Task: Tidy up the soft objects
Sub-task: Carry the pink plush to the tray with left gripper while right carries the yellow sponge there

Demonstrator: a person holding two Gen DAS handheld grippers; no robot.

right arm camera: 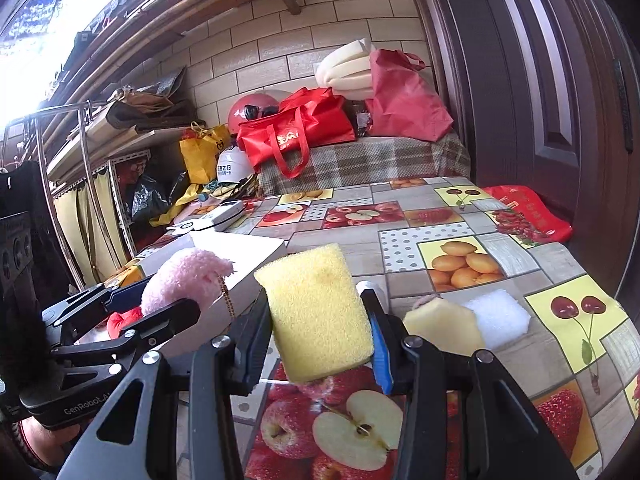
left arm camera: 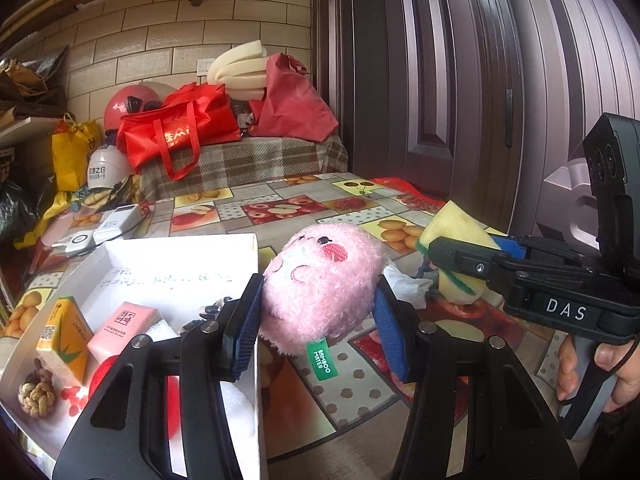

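Pink plush toy [left arm camera: 320,286] fills our left gripper [left arm camera: 316,320], clamped, hiding the white box [left arm camera: 176,256] edge at lower centre. Our right gripper [right arm camera: 320,332] squeezes the yellow sponge [right arm camera: 318,312], hiding the table [right arm camera: 500,248] behind; open cloth lies right.

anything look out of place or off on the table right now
Nothing looks spilled or damaged. The left hand-held gripper holds the pink plush toy beside the white box, not in it. The right hand-held gripper holds the yellow sponge. A pale sponge piece and white foam lie loose on the tablecloth.

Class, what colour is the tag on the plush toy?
Green tag, white lettering; clearest in the left wrist view.
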